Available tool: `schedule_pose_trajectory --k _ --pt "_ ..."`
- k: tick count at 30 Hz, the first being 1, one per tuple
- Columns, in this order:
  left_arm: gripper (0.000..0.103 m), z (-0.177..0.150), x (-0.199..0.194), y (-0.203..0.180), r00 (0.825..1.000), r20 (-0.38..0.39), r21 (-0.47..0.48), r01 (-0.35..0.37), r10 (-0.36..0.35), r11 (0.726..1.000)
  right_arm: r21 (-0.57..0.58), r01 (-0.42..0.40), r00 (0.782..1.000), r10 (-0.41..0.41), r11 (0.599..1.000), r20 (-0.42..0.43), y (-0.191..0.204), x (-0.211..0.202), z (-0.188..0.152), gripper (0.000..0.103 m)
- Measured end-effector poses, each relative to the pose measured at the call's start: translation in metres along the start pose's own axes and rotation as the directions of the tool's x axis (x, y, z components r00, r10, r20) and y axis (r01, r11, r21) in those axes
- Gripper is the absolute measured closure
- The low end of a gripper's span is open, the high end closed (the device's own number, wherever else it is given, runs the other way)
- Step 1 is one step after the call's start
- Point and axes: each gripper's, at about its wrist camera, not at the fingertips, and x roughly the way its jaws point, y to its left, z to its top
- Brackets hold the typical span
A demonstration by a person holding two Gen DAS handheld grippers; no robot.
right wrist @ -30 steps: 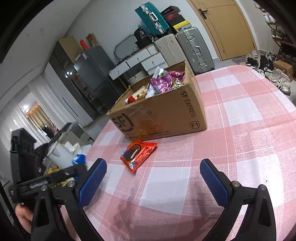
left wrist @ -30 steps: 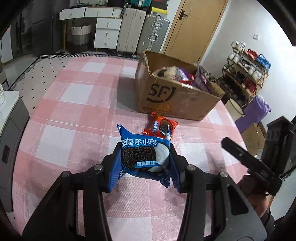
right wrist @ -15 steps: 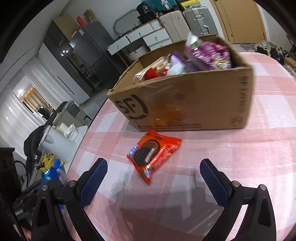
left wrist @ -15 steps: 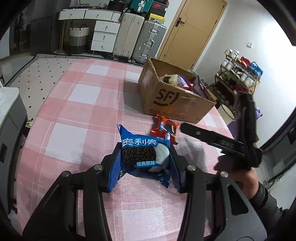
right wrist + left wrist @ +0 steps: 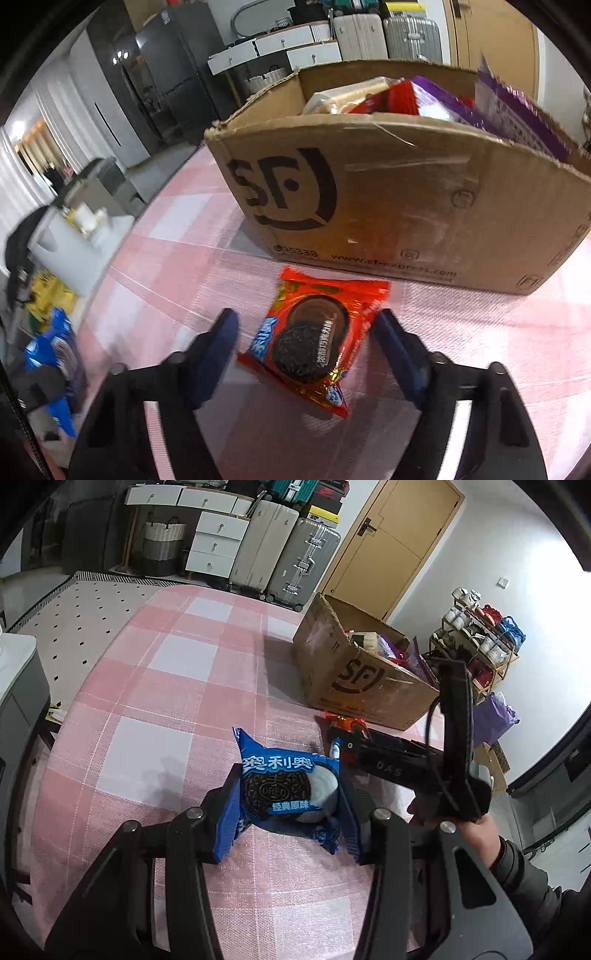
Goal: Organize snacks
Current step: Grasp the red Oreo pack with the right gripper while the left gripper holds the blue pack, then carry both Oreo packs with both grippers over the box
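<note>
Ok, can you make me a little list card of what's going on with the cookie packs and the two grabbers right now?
left gripper: shut on the blue Oreo pack, held above the table
right gripper: jaws just been closing, either side of the red Oreo pack, pads not pressing yet
red Oreo pack: lying flat on the pink checked tablecloth, just in front of the box
cardboard box: open, snacks inside

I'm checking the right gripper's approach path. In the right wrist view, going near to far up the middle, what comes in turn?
Right gripper → red Oreo pack between its open fingers → cardboard box → snacks inside the box → suitcases.
</note>
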Motion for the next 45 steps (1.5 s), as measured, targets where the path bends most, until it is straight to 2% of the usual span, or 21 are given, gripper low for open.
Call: schedule_pose_trajectory --k 3,5,7,9,14,16,18,22,32,35,42,45 --pt "0.059 -0.001 0.001 0.001 1.0 -0.003 -0.004 0.003 -0.003 1.0 -0.044 0.034 0.999 -0.034 0.998 0.004 0.004 -0.001 -0.001 0.054" --pt "0.059 -0.002 0.0 0.001 1.0 -0.003 -0.007 0.002 -0.002 1.0 -0.091 0.05 0.999 -0.05 0.995 -0.001 0.008 -0.002 -0.002 0.058" --pt "0.059 -0.002 -0.001 0.0 1.0 0.002 -0.007 -0.001 0.001 1.0 -0.07 0.041 0.999 -0.042 0.997 -0.013 0.003 -0.005 -0.004 0.058" --pt "0.059 -0.003 -0.003 -0.001 1.0 0.007 -0.007 -0.004 0.004 1.0 -0.016 -0.002 1.0 0.002 1.0 -0.021 -0.006 -0.013 -0.007 0.058" --pt "0.059 -0.005 -0.006 -0.013 1.0 0.011 0.008 -0.002 0.002 1.0 -0.004 -0.094 0.994 0.094 0.996 0.058 -0.013 -0.06 -0.017 0.058" --pt "0.059 -0.005 -0.007 -0.02 1.0 0.014 0.021 0.003 -0.003 1.0 -0.009 -0.105 0.991 0.106 0.994 0.076 -0.017 -0.077 -0.022 0.058" --pt "0.059 -0.006 -0.009 -0.027 1.0 0.018 0.034 0.006 -0.007 0.999 -0.006 -0.151 0.984 0.151 0.988 0.099 -0.019 -0.094 -0.027 0.058" --pt "0.059 -0.007 -0.013 -0.042 1.0 0.022 0.058 0.007 -0.008 0.998 -0.013 -0.19 0.972 0.19 0.982 0.14 -0.025 -0.129 -0.037 0.058" --pt "0.059 -0.004 -0.032 -0.08 0.998 0.055 0.131 0.009 -0.016 0.991 0.004 -0.217 0.941 0.208 0.976 0.267 -0.053 -0.214 -0.057 0.058" --pt "0.059 0.002 -0.038 -0.093 0.998 0.067 0.154 0.009 -0.02 0.988 -0.015 -0.234 0.929 0.228 0.972 0.29 -0.051 -0.236 -0.051 0.058" --pt "0.059 0.033 -0.055 -0.124 0.991 0.127 0.225 0.01 -0.04 0.974 -0.157 -0.184 0.911 0.228 0.97 0.344 -0.027 -0.29 -0.024 0.058" --pt "0.059 0.052 -0.056 -0.132 0.99 0.13 0.23 0.024 -0.055 0.973 -0.187 -0.16 0.905 0.22 0.969 0.363 -0.023 -0.309 -0.01 0.058"
